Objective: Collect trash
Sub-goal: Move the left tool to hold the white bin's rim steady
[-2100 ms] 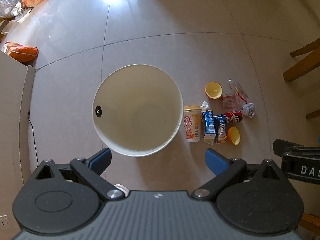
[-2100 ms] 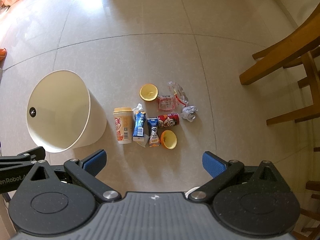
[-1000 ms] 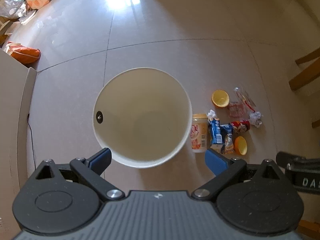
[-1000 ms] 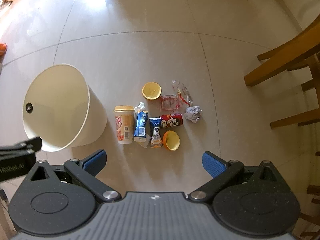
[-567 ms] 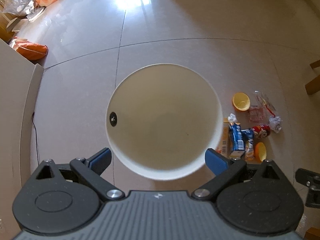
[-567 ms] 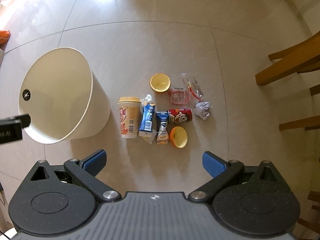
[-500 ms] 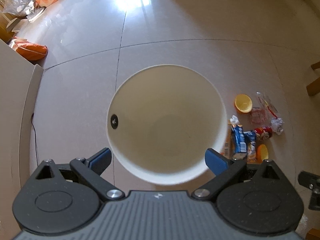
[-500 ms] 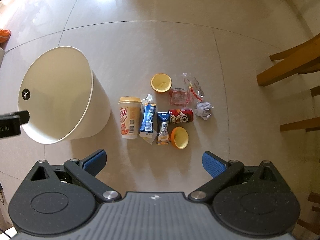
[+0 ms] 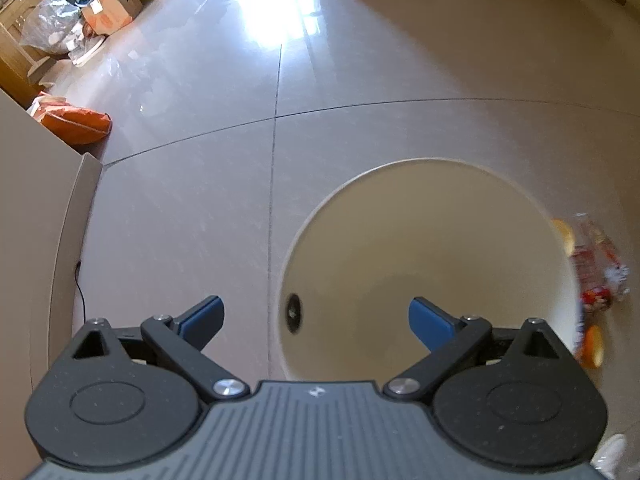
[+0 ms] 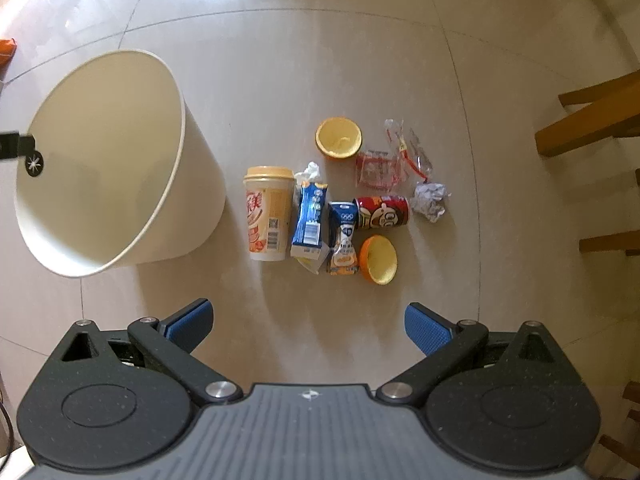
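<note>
One cream waste bin [image 10: 120, 168] stands upright on the tiled floor [image 10: 320, 60], its inside bare as far as visible. Just to its right lies the trash, all on the floor and none in the bin.

Count of items, right wrist view:
- One lidded paper drink cup [image 10: 266, 213], nearest the bin but apart from it.
- Two drink cartons: one blue and white carton [image 10: 309, 220] touching the cup's side, one smaller carton [image 10: 343, 240] beside that.
- One red can [image 10: 382, 212] on its side.
- Two orange peel halves: one [image 10: 338, 138] at the far edge of the group, one [image 10: 379, 259] at the near edge against the smaller carton.
- One clear red-printed wrapper [image 10: 394, 162].
- Two crumpled paper pieces: one [image 10: 430, 196] right of the can, one small wad [image 10: 307, 171] behind the blue carton.

Right tool [image 10: 308, 322]: pads wide apart, holding nothing, hovering above the floor short of the trash.

Left tool [image 9: 316, 316]: pads wide apart, holding nothing, hovering over the bin's near rim [image 9: 424, 264]. This view is blurred at its right edge.

Wooden chair legs [image 10: 592, 120] stand well to the right.
</note>
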The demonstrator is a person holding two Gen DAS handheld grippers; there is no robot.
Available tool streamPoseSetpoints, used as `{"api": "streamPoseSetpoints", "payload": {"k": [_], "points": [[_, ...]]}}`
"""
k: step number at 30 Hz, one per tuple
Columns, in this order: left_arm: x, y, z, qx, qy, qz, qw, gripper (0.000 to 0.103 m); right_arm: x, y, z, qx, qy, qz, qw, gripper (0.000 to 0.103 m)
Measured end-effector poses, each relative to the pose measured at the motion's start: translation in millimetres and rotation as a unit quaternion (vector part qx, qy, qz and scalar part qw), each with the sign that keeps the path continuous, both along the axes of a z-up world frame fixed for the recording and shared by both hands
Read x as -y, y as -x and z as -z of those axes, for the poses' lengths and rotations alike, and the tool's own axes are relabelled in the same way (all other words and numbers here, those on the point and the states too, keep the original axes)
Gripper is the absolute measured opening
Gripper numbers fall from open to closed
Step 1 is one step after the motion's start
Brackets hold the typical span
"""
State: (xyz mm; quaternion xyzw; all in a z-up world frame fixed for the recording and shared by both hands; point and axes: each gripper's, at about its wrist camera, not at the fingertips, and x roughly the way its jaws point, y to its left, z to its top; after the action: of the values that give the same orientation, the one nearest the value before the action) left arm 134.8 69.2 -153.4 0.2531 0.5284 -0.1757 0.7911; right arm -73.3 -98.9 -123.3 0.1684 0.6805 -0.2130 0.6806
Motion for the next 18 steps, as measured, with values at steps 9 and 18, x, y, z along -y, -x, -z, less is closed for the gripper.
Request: {"api": "streamPoseSetpoints", "payload": {"k": [9,18], "points": [[-16.2,-26.7,50.1,-0.021,-0.013,-0.018,0.9995,0.061,-6.1,0.4,35.0,-0.009,-0.006,0.006,1.0,0.103],[-25.9,-36.6,64.5,-0.038,-0.001,-0.043,0.9984,0.031,-3.7,7.5,53.1,-0.025,-0.009,0.017,1.0,0.103]]}}
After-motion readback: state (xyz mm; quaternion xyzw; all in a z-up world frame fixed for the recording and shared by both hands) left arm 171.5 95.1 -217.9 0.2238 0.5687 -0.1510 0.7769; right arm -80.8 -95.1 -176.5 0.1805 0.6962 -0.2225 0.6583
